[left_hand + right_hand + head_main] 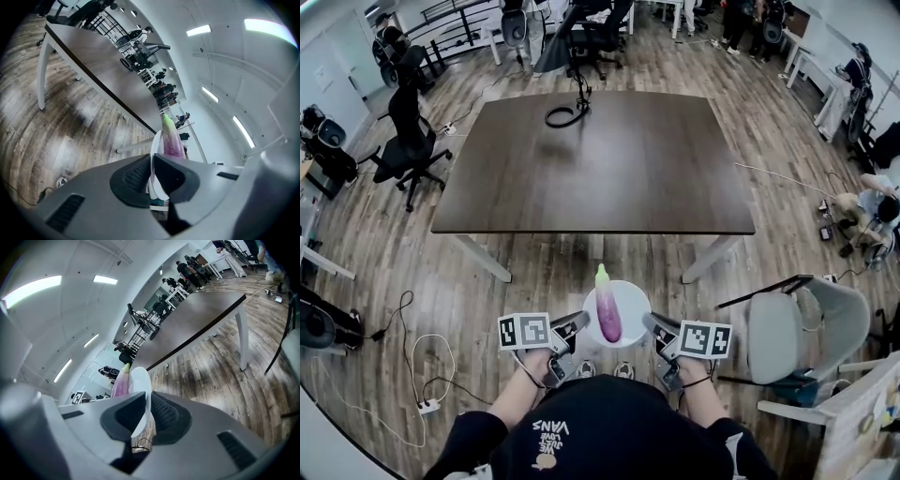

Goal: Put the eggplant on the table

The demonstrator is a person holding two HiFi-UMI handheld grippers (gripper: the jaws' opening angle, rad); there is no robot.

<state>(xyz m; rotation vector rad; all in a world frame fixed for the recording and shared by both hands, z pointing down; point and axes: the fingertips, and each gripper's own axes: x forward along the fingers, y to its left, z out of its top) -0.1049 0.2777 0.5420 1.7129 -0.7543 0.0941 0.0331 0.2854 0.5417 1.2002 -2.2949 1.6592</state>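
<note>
A purple eggplant (607, 309) with a green tip lies on a round white plate (630, 292), held in the air just short of the dark brown table (600, 159). My left gripper (577, 325) is shut on the plate's left rim and my right gripper (652, 325) is shut on its right rim. In the left gripper view the plate (157, 145) runs edge-on between the jaws of the gripper (152, 176), with the eggplant (171, 138) beyond. The right gripper view shows the same: the gripper (140, 420) clamps the plate (142, 390), with the eggplant (121, 379) behind.
A coiled black cable (565, 114) lies at the table's far side. A black office chair (408, 141) stands to the left and a grey chair (806, 328) close on my right. A power strip (427, 405) with cords lies on the wood floor at lower left.
</note>
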